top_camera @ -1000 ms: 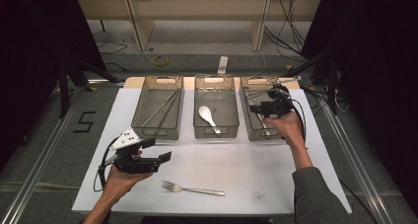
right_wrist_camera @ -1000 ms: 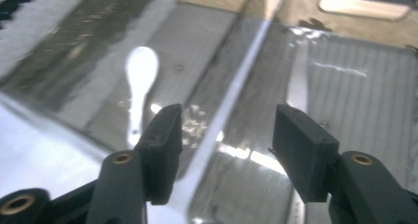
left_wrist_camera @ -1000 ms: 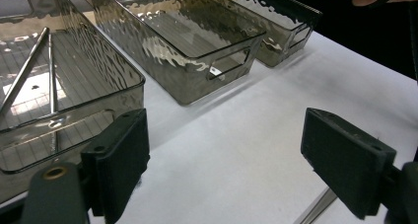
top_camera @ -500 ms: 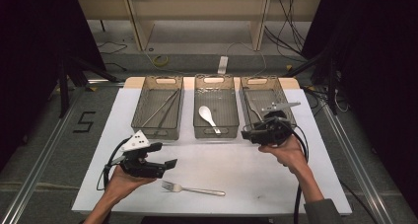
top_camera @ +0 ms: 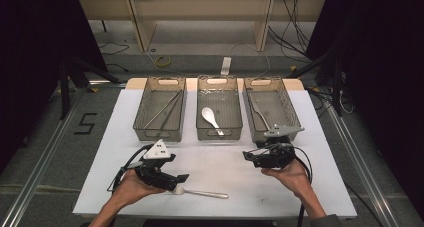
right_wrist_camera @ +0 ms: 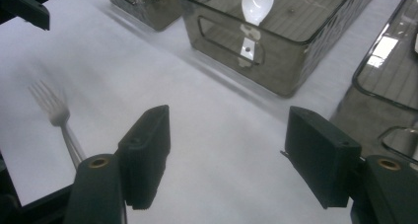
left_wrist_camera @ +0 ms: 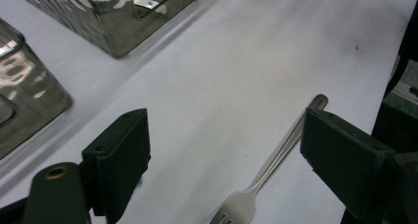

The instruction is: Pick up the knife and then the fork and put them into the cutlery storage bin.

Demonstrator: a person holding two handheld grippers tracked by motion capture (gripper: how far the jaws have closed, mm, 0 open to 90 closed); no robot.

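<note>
A metal fork (top_camera: 201, 192) lies on the white table near its front edge, tines to the left. My left gripper (top_camera: 179, 182) hovers at the fork's tine end, open. In the left gripper view the fork (left_wrist_camera: 276, 157) lies between the spread jaws of the left gripper (left_wrist_camera: 224, 132), closer to the right one and touching neither. My right gripper (top_camera: 248, 158) is held low in front of the right bin, open and pointing left. The right gripper (right_wrist_camera: 226, 130) has nothing between its jaws, and the fork (right_wrist_camera: 55, 111) lies farther off at the left.
Three grey bins stand side by side at the back. The left bin (top_camera: 159, 137) holds chopsticks, the middle bin (top_camera: 219, 135) a white spoon (top_camera: 210, 118), and the right bin (top_camera: 294, 111) a metal utensil (top_camera: 260, 114). The white tabletop (top_camera: 220, 162) lies between the grippers.
My right gripper has come back from over the right bin to the table in front of it. My left gripper has shifted right, up to the fork.
</note>
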